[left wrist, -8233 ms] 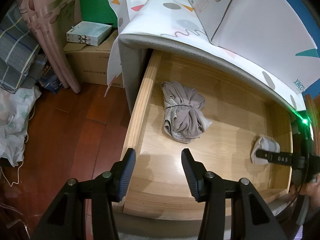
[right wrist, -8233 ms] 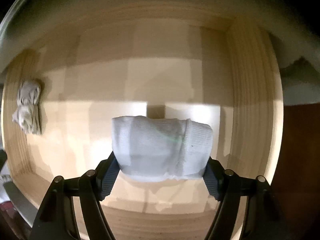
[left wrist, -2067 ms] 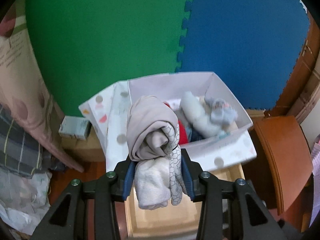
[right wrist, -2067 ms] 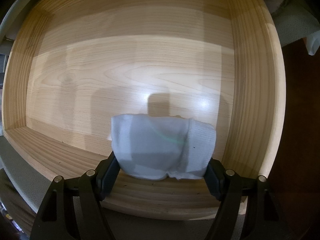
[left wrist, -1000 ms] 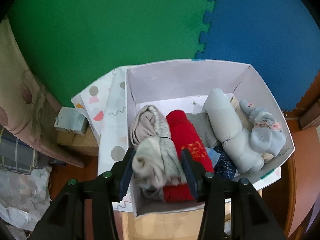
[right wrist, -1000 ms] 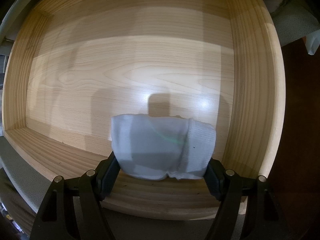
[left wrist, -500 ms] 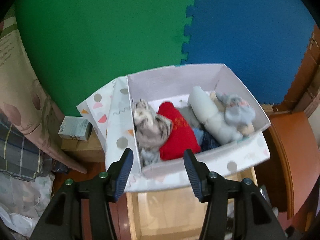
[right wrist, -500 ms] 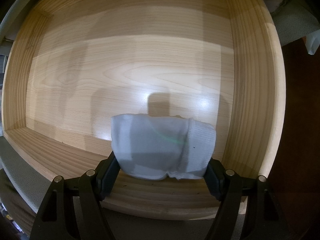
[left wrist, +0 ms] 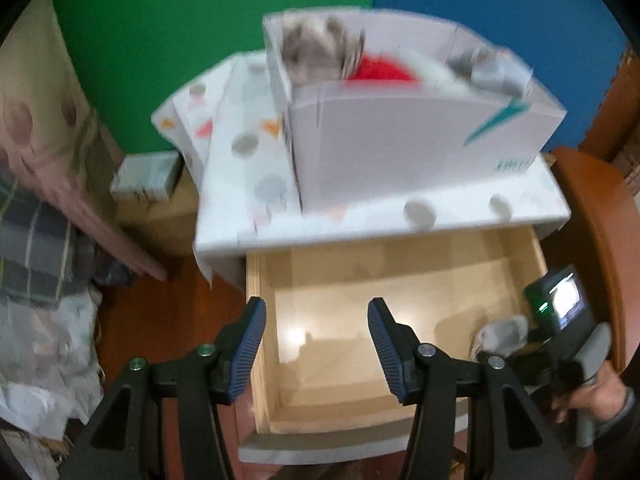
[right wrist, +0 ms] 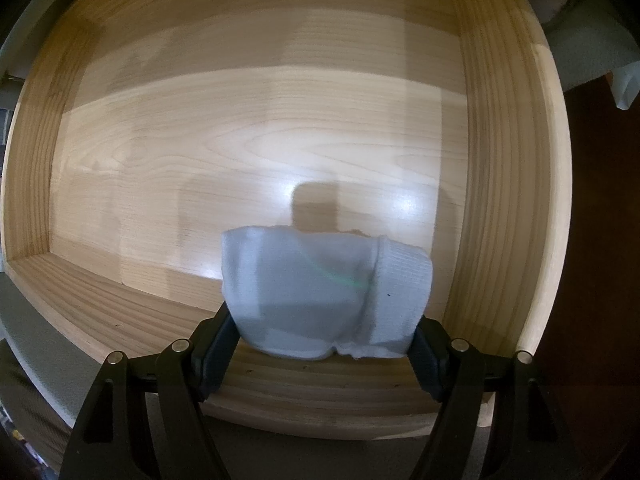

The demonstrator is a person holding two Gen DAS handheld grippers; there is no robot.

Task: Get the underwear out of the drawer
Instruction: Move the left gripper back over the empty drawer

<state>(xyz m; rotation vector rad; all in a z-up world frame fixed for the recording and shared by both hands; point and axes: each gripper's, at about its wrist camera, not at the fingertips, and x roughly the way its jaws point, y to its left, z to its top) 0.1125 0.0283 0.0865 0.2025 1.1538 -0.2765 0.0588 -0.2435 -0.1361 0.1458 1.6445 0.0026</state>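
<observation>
My right gripper point(right wrist: 320, 332) is shut on a rolled white piece of underwear point(right wrist: 324, 292) and holds it just above the front right of the open wooden drawer point(right wrist: 496, 160). In the left wrist view the same white roll point(left wrist: 500, 334) shows at the drawer's right side point(left wrist: 538, 256). My left gripper point(left wrist: 316, 340) is open and empty above the drawer's front left. The beige-grey underwear bundle point(left wrist: 320, 50) lies in the white box point(left wrist: 400, 152) on top of the cabinet, blurred.
The white box also holds a red roll point(left wrist: 376, 68) and pale rolls point(left wrist: 488, 68). A patterned cloth point(left wrist: 248, 148) covers the cabinet top. A small carton point(left wrist: 148, 176) and fabric piles point(left wrist: 36, 264) lie left. A brown wooden chair point(left wrist: 600, 240) stands right.
My left gripper put the beige-grey bundle into the white box, opened, and has drawn back down over the drawer. My right gripper has stayed still with the white roll.
</observation>
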